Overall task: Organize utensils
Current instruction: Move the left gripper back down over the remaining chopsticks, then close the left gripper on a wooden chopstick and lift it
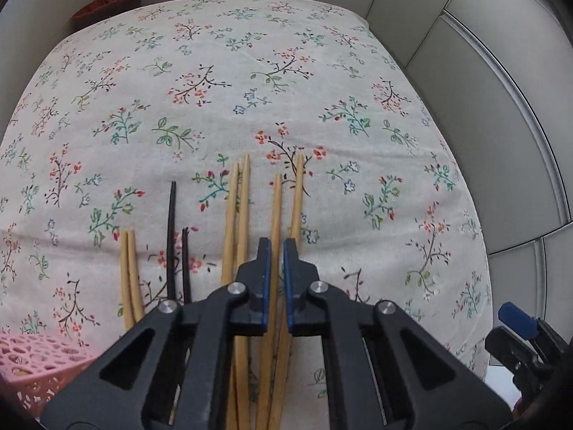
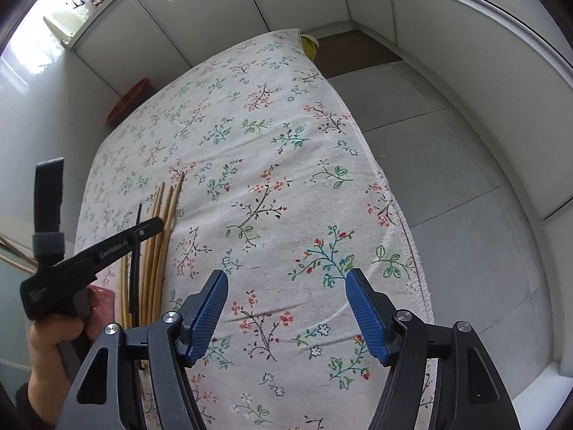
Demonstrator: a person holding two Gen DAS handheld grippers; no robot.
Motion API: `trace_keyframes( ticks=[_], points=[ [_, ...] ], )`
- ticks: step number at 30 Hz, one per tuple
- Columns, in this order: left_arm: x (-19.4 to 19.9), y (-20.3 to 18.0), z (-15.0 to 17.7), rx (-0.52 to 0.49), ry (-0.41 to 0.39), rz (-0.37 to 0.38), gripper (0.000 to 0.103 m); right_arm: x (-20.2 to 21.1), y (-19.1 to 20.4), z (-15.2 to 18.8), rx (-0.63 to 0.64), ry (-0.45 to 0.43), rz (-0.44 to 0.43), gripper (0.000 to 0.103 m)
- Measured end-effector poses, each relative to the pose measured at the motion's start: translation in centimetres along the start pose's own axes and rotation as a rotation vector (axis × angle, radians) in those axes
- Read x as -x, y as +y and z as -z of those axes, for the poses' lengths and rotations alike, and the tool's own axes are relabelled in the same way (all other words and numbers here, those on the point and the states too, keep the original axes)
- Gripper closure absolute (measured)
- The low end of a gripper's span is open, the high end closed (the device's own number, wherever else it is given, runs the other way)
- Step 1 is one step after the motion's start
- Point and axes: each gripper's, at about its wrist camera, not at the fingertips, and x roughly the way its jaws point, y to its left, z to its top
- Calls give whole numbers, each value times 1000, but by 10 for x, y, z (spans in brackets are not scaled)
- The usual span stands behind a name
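Several wooden chopsticks (image 1: 243, 211) and two black chopsticks (image 1: 171, 236) lie side by side on the floral tablecloth (image 1: 250, 71). My left gripper (image 1: 275, 245) is narrowed around one wooden chopstick (image 1: 276, 208), which runs between its blue pads. In the right wrist view the left gripper (image 2: 157, 223) hovers over the chopstick row (image 2: 161, 236). My right gripper (image 2: 286, 279) is wide open and empty above the cloth, to the right of the chopsticks.
A pink perforated basket (image 1: 32, 362) sits at the near left corner. A red-brown basket (image 1: 107, 5) stands off the table's far left. The cloth's right edge (image 2: 376, 179) drops to a grey floor. White cabinets surround.
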Motion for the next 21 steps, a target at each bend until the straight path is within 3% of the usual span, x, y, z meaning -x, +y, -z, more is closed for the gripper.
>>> trace_keyframes(
  ticks=[9, 13, 21],
  points=[
    [-4, -11, -8, -43, 5, -42, 97, -2, 9, -5, 25, -4, -7, 34],
    [25, -18, 7, -109, -61, -3, 97, 4, 9, -5, 22, -20, -7, 34],
    [122, -12, 52, -165, -211, 96, 97, 20, 10, 0, -27, -47, -32, 34]
  ],
)
